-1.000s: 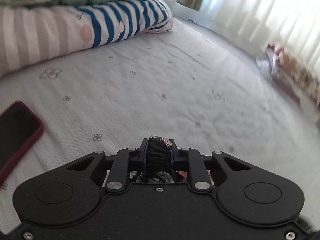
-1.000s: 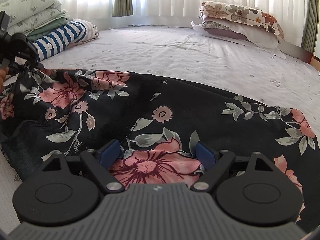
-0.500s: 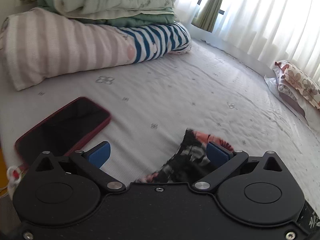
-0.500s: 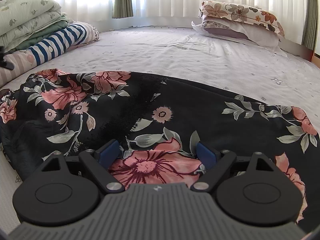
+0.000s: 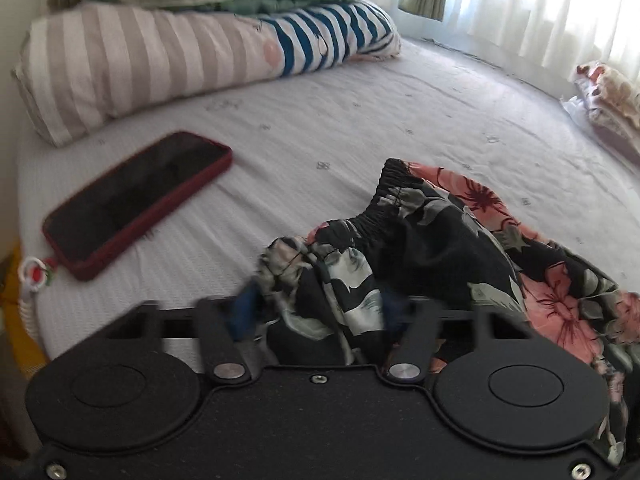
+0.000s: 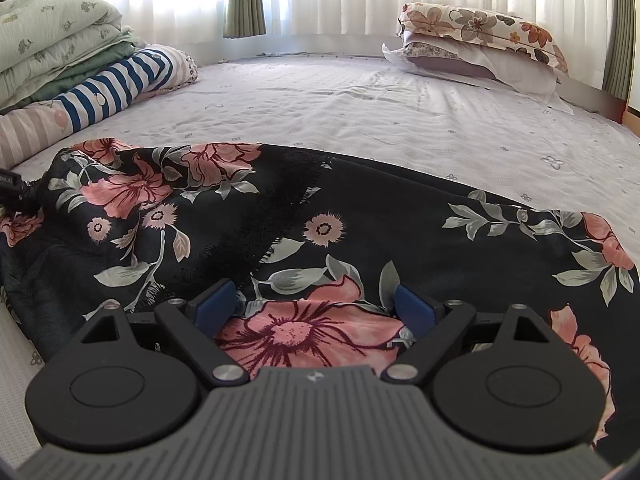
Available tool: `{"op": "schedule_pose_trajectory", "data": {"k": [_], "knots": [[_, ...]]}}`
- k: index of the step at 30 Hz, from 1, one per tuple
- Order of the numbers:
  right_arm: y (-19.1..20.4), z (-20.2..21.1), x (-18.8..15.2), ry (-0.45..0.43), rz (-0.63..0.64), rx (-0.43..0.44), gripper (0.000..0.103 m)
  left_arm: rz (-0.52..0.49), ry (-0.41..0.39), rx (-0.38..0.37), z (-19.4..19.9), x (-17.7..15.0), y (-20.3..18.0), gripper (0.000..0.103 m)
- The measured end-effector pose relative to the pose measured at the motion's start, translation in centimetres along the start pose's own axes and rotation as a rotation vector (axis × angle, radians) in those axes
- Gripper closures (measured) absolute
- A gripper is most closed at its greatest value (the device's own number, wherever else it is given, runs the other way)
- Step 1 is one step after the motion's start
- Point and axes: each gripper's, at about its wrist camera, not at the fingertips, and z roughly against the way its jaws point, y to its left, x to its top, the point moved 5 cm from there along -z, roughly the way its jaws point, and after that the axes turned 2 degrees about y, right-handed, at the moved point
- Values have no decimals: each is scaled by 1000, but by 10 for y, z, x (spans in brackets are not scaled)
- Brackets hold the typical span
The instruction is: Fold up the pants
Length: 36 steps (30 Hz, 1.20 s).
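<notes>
Black pants with pink flowers [image 6: 360, 216] lie spread across the bed. Their gathered elastic waistband [image 5: 376, 208] is bunched up at the left end. My left gripper [image 5: 320, 312] hangs low over that bunch. Its jaws are closing with a fold of the fabric between the blurred blue pads [image 5: 244, 314], and they still stand well apart. My right gripper [image 6: 316, 304] rests open on the near part of the pants. A pink flower on the cloth shows between its wide blue pads [image 6: 216, 304].
A phone in a red case [image 5: 136, 200] lies on the sheet left of the waistband, near the bed's edge. A striped bolster [image 5: 160, 68] under folded quilts [image 6: 48, 52] lines the left side. Floral pillows [image 6: 480, 48] sit far right. Curtains hang behind.
My left gripper let go of the waistband, opened wide, drew back and sank over the bunched end, and its jaws have narrowed again. The pants' left end dropped onto the bed. The right gripper kept still.
</notes>
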Motion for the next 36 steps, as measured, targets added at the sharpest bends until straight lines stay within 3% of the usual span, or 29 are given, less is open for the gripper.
{"op": "schedule_pose_trajectory", "data": {"k": [2, 4, 7, 10, 15, 19, 22, 25, 28, 31, 33, 36], "knots": [[-1, 0, 0, 2, -4, 4, 9, 69, 17, -88, 5, 1, 1, 90], [-2, 2, 3, 12, -21, 23, 8, 137, 24, -125, 11, 3, 4, 90], [-11, 16, 8, 6, -93, 92, 8, 152, -23, -131, 28, 8, 1, 90], [-24, 39, 6, -30, -153, 101, 8, 143, -71, -175, 50, 15, -12, 91], [-63, 80, 1, -69, -219, 47, 8, 84, -149, -345, 98, 24, -73, 91], [-110, 111, -12, -87, -347, -12, 8, -112, -179, -528, 142, 2, -169, 91], [-143, 135, -27, -108, -422, -64, 8, -349, -155, -652, 171, -48, -249, 91], [-171, 156, -43, -115, -455, -132, 8, -518, 2, -749, 177, -116, -305, 91], [-193, 169, -58, -108, -469, -185, 8, -617, 146, -782, 171, -179, -330, 90], [-207, 175, -69, -99, -468, -220, 8, -668, 218, -824, 174, -215, -334, 81], [-211, 175, -72, -98, -476, -208, 8, -671, 240, -848, 182, -226, -328, 55], [-208, 169, -71, -108, -479, -171, 8, -658, 237, -872, 190, -219, -305, 38]]}}
